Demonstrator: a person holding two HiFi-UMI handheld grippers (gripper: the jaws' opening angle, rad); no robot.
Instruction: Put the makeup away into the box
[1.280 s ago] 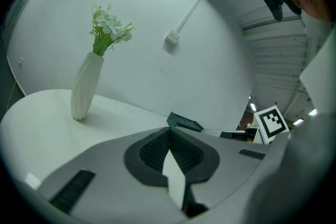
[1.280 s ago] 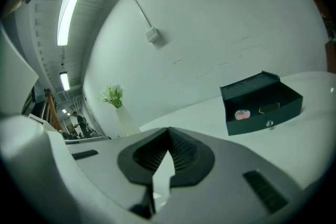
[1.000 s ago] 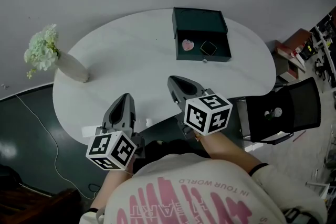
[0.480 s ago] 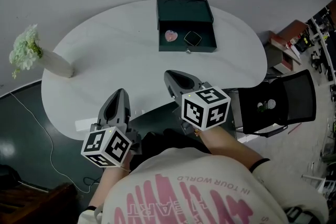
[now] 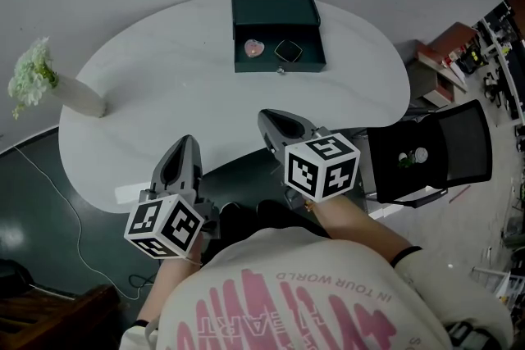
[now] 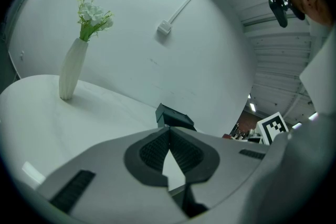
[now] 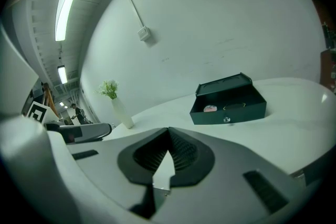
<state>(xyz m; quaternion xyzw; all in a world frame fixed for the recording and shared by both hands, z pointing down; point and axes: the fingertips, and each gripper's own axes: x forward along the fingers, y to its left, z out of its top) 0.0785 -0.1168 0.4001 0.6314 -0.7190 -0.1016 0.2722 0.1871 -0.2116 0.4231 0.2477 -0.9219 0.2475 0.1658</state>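
Both tongs are empty here. The left gripper (image 5: 187, 142) has its jaws pressed together with nothing between them. Same deal with the right gripper (image 5: 276, 119): jaws closed tight, nothing in them. We're holding both low in front of our body, tips just over the near edge of the white table (image 5: 164, 78), side by side and pointing toward the far side. Both are well apart from the box.

The dark green box (image 5: 279, 66) sits at the far side of the table, a bit right of center. Its lid (image 5: 273, 8) stands open at the back and there's a small knob (image 5: 281, 71) on the front wall. The makeup is inside it: a pink heart-shaped piece (image 5: 253, 48) on the left and a dark square compact (image 5: 288, 51) just beside it on the right.

At the left end of the table there's a white vase (image 5: 80, 100) with pale flowers (image 5: 31, 71), well apart from the box. In the right gripper view the box is ahead and off to the right, with the vase further left. A black chair (image 5: 426, 164) stands on the floor just off the table's right end.
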